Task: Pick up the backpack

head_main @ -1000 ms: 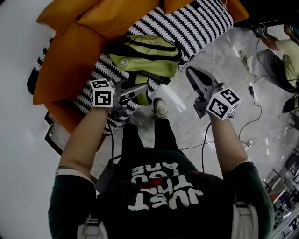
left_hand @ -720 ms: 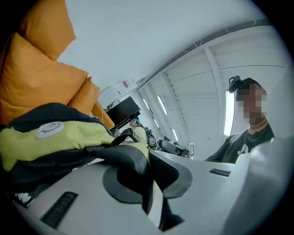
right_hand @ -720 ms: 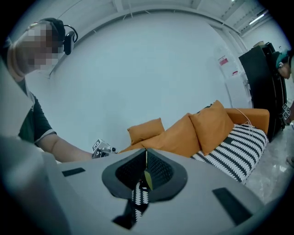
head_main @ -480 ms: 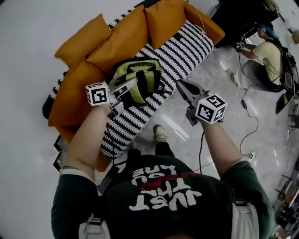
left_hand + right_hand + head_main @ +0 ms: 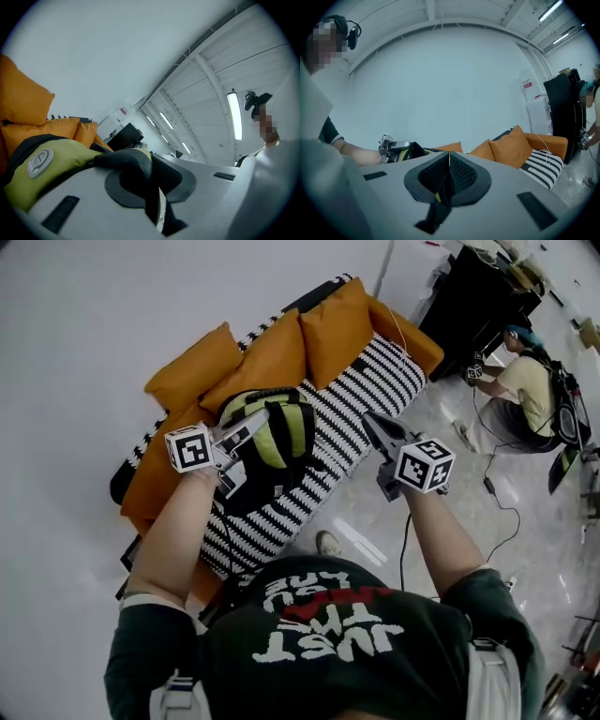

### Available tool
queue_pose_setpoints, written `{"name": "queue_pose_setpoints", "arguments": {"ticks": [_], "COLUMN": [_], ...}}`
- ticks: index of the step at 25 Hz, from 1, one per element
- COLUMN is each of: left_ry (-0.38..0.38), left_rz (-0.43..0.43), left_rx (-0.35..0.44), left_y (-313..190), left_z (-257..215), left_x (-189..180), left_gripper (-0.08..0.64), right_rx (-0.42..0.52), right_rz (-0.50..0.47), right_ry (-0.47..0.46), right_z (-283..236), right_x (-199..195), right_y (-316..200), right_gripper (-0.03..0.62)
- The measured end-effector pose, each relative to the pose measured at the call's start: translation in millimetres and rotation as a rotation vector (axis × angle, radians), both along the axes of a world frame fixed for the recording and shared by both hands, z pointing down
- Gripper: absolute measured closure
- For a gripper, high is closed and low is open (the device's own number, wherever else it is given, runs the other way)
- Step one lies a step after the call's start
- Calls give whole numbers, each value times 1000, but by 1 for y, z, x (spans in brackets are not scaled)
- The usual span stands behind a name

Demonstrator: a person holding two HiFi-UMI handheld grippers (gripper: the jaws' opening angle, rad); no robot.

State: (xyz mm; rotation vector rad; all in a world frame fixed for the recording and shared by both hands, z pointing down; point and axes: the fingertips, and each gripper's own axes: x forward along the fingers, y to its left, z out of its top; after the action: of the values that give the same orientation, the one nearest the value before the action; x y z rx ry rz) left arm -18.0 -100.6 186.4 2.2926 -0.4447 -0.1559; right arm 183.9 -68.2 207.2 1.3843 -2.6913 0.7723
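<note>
My left gripper (image 5: 258,420) is clamped on a black strap (image 5: 136,161) at the top of the backpack (image 5: 281,432). In the left gripper view the strap is pinched between the two dark pads, with the jaws only a little apart around it. The yellow-green body of the bag, with a round grey badge (image 5: 40,161), sits just to the left of the jaws.

From my head camera the backpack hangs at the tip of that gripper, over the black-and-white striped seat of the sofa (image 5: 366,381) and in front of the orange cushions (image 5: 267,362). From this angle I cannot tell whether the bottom of the bag touches the seat.

My right gripper (image 5: 370,420) is held out over the near edge of the sofa, well apart from the backpack and to its right. In the right gripper view its jaws are closed together, pads meeting at the tip. That view also shows my left gripper and the dark edge of the bag off to the left, with the cushions behind them.

Farther right, on the pale floor (image 5: 375,521), another person (image 5: 525,381) stands beside a black cabinet (image 5: 469,306)
</note>
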Motion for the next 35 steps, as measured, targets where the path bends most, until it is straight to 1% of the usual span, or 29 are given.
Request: {"name": "queue_pose_setpoints", "arguments": {"ticks": [3,5,7,9,11,13,16,18,20,22,25,28,32,35], "left_ry": [14,19,36,40,28,17,3,-13,-19,-4,10,9,6,17], "left_rz": [-40,-53,-61,-69,-77,-86,-82,-82,-83,-78,-71,-97,-116,-142], "left_rx": [-21,-5,15,57,118,167,220,260,286,297,361,418,500,522], "left_y": [-9,-28,-37,-32,-23,-24,-49,-63,-65,-61,-56,-46,-34,-31], "left_z": [-45,-77,-103,-122,-142,-173,-257,-294,-304,-305,-309,-323,-359,-355], "left_x": [-11,-24,-29,-27,-24,-23,-22,-23,-22,-20,-20,-23,-21,-26], "left_gripper": [509,509,509,509,509,509,509,509,509,509,509,509,509,509], "right_rx": [15,34,64,96,124,148,182,203,230,264,306,341,374,381], "right_rz": [6,12,17,19,20,24,32,36,41,47,54,59,66,65], "right_ry": [2,8,12,18,29,41,51,61,74,80,93,104,108,138], "right_z": [-32,-56,-73,-82,-89,-110,-184,-220,-232,-235,-239,-253,-284,-274], "right_x": [-3,-11,-14,-11,-7,-5,-4,-4,-3,-3,-4,-5,-5,-10], "right_y": [-10,-27,-36,-31,-23,-26,-58,-75,-83,-87,-91,-85,-79,-76], "right_gripper": [561,561,560,561,561,561,561,561,561,561,561,561,561,561]}}
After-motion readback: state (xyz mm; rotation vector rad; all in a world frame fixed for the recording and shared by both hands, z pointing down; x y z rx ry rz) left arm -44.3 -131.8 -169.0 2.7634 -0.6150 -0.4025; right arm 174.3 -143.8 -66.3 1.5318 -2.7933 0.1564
